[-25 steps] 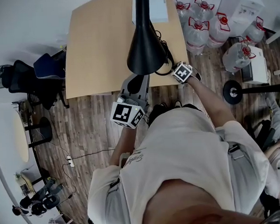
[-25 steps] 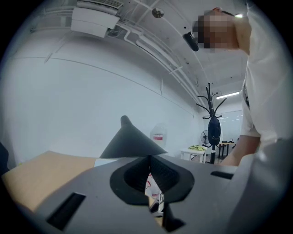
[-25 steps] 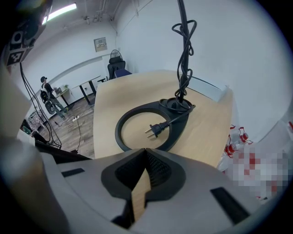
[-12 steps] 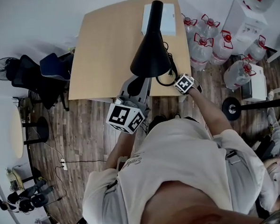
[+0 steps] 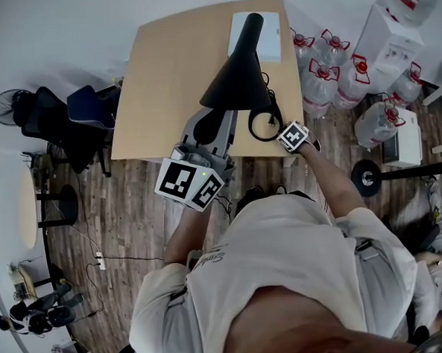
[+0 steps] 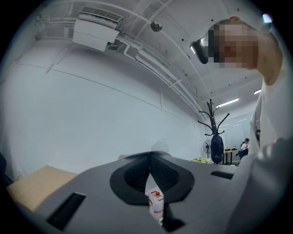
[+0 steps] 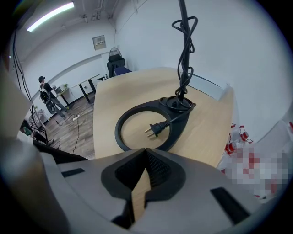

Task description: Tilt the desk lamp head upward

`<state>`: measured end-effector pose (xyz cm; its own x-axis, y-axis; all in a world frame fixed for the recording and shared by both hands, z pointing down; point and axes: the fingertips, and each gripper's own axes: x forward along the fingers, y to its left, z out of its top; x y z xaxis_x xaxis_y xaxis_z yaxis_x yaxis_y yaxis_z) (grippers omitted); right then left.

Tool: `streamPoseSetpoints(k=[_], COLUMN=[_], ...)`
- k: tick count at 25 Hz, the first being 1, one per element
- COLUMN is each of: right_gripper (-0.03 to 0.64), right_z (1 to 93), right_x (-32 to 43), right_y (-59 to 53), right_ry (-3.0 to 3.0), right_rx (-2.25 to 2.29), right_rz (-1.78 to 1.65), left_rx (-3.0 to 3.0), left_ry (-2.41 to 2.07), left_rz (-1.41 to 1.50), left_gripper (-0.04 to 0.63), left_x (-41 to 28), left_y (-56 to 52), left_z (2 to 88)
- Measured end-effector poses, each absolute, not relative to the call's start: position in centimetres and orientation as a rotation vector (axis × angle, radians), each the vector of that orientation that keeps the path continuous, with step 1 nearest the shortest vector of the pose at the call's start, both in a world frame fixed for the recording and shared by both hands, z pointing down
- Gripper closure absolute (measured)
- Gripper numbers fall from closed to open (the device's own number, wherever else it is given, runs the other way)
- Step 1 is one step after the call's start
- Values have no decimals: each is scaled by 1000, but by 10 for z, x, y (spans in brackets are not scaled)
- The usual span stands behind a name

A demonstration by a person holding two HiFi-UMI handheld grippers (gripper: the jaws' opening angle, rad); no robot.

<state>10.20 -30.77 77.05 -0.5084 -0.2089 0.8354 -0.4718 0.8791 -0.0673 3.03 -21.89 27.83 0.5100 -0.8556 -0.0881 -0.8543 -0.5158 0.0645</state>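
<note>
Lamp head hangs over closed left hand-held gripper; closed right hand-held gripper faces lamp base.

The lamp head looks matt black, its ring base smooth black plastic, the bench pale wood, the floor at seven o'clock grained planks.

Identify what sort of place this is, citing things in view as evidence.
Probably an office or workroom: a wooden desk, black office chairs beside it, and a cluster of large water-cooler bottles standing nearby.
</note>
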Motion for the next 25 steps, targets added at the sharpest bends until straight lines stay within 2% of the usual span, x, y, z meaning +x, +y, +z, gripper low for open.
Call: streamPoseSetpoints(k=[10,25], right_gripper=[621,621], right_z=[767,769], right_x=[101,100], right_y=[-309,-307], right_ry=[-2111,-2043], right_rx=[459,385], right_rz=[296,239], left_rx=[2752,2784], left_ry=[-1557,-1580], left_rz=[-143,-260], left_gripper=[581,581], left_x=[31,33], left_y=[-227,-239], left_z=[257,220])
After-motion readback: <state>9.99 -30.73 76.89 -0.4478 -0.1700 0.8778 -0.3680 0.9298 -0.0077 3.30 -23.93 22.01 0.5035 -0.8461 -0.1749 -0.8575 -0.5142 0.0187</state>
